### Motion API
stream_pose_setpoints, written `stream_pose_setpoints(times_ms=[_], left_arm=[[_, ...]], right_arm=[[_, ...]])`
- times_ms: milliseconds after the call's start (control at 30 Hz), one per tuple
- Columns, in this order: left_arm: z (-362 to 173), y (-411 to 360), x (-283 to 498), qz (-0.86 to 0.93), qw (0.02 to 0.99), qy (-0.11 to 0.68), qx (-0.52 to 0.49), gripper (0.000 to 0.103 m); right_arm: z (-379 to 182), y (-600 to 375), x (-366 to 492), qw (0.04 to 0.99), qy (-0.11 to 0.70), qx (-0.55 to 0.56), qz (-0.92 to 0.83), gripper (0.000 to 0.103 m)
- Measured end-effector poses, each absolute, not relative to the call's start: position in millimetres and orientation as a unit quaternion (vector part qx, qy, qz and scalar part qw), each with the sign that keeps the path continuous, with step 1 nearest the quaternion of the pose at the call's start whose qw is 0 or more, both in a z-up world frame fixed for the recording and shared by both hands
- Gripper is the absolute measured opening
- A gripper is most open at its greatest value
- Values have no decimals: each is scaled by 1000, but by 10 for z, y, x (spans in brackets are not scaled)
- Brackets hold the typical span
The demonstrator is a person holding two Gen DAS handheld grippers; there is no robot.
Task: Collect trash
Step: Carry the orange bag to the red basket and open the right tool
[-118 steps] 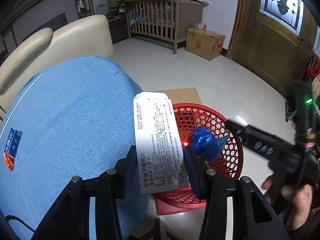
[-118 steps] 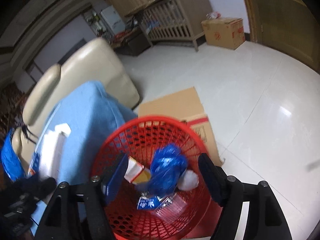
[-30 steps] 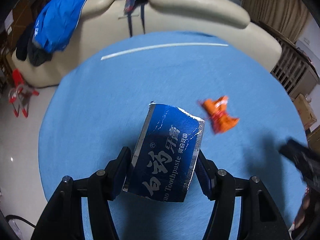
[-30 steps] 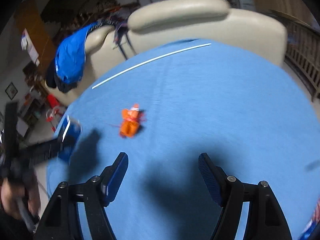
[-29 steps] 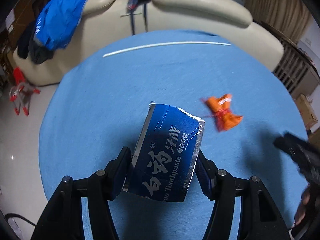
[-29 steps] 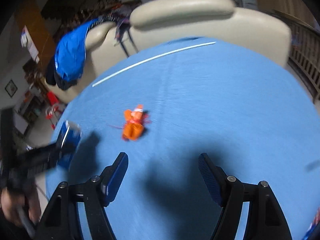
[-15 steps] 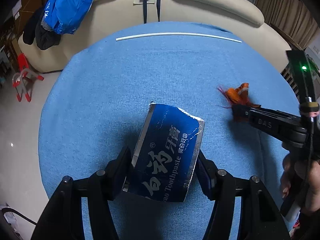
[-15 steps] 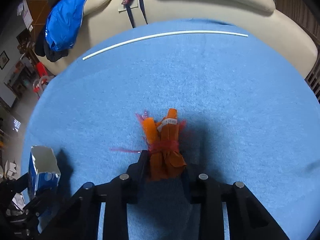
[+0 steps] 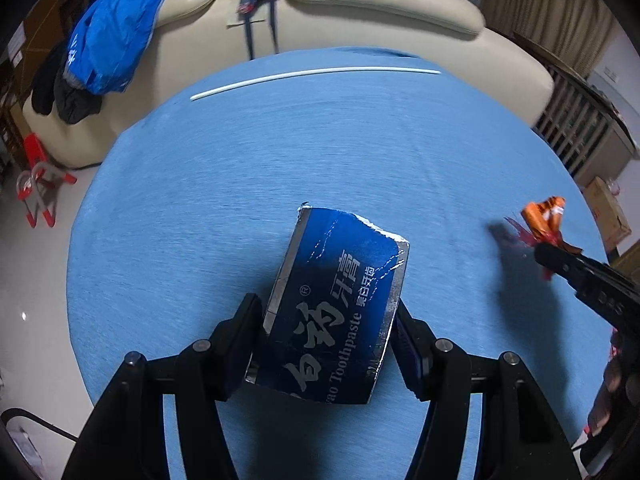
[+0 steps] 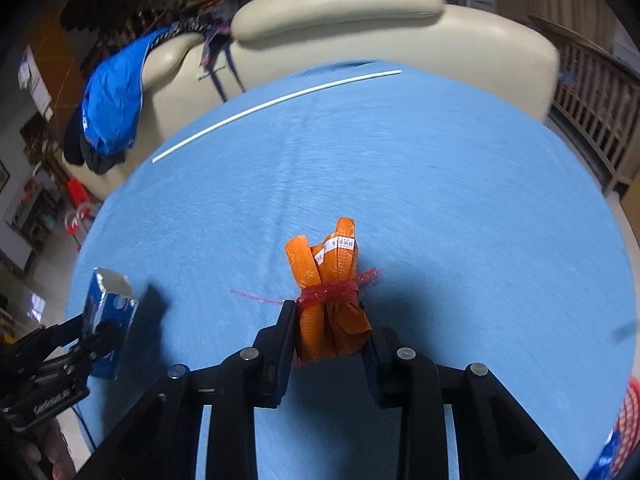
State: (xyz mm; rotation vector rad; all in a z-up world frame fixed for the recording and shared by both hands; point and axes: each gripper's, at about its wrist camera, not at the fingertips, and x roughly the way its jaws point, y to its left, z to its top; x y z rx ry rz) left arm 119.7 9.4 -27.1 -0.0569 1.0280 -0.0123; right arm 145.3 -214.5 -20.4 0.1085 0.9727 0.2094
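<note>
My left gripper (image 9: 326,334) is shut on a torn blue toothpaste box (image 9: 340,300) and holds it above the round blue table (image 9: 240,184). The box also shows in the right wrist view (image 10: 108,316), at the left. My right gripper (image 10: 328,336) is shut on an orange wrapper bundle (image 10: 330,296) tied with red netting, lifted off the table. The bundle also shows in the left wrist view (image 9: 544,220), at the far right, at the tip of the right gripper.
A thin white stick (image 9: 312,78) lies along the table's far edge. A cream sofa (image 9: 360,16) stands behind, with a blue jacket (image 9: 108,44) draped on it. The red basket's rim (image 10: 628,416) shows at the lower right. A wooden crib (image 9: 576,128) stands at the right.
My right gripper has closed on the orange bundle and lifted it off the table, moving right. My left gripper still holds the toothpaste box; the view has shifted a little.
</note>
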Motion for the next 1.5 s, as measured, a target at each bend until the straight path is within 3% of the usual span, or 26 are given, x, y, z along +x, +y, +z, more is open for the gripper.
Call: stream_pose_setpoints(times_ms=[767, 1500], left_arm=[[-92, -1594, 695, -122, 872, 465, 88, 64], [17, -2019, 509, -198, 865, 445, 121, 64]], right_arm=[[79, -3909, -118, 903, 394, 173, -8, 32], [68, -4584, -502, 902, 365, 215, -80, 32]])
